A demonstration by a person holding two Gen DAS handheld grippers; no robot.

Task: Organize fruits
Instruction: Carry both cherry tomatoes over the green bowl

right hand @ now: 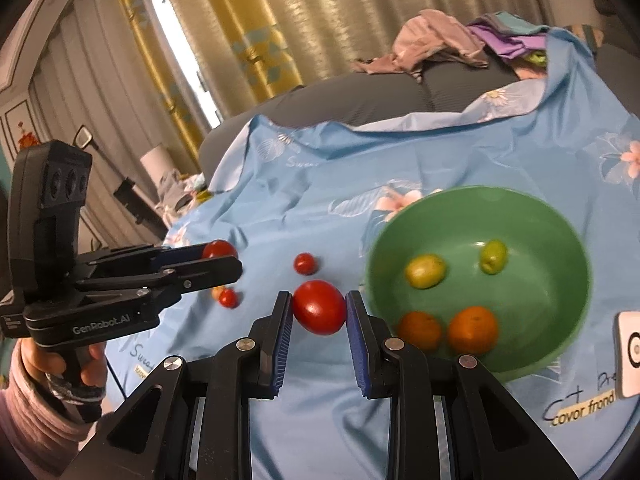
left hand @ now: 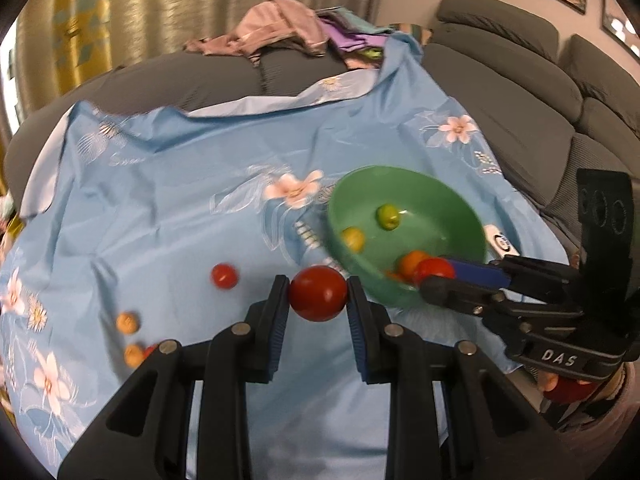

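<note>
- Clamped between the blue pads of the left gripper (left hand: 318, 300) is one red tomato (left hand: 318, 299), held above the cloth in the left wrist view.
- One more red tomato (right hand: 319, 307) is pinched in the same way by the right gripper (right hand: 319, 308), seen in the right wrist view just beside the bowl's near-left rim.
- Both grippers are thus closed on a tomato each; two held tomatoes are counted.
- One green bowl (right hand: 560, 332) is seen on the blue floral cloth (right hand: 304, 208); it appears blurred.
- Four fruits are counted inside the bowl from the right wrist view: two orange citrus fruits (right hand: 472, 330) near the front wall, and two yellow-green fruits (right hand: 425, 271) farther back, set apart from each other.
- Loose on the cloth, two small red tomatoes (right hand: 305, 263) are counted in the right wrist view, to the left of the bowl and well apart from it.
- In the left wrist view, two small orange-tan fruits (left hand: 128, 322) are seen near the left edge of the cloth, one below the other; their kind cannot be told through the blur.
- One hand (right hand: 60, 360) in a purple sleeve is seen on the left gripper's handle.
- One heap of clothes (left hand: 276, 28) is seen on the grey sofa (left hand: 520, 92) behind the cloth.
</note>
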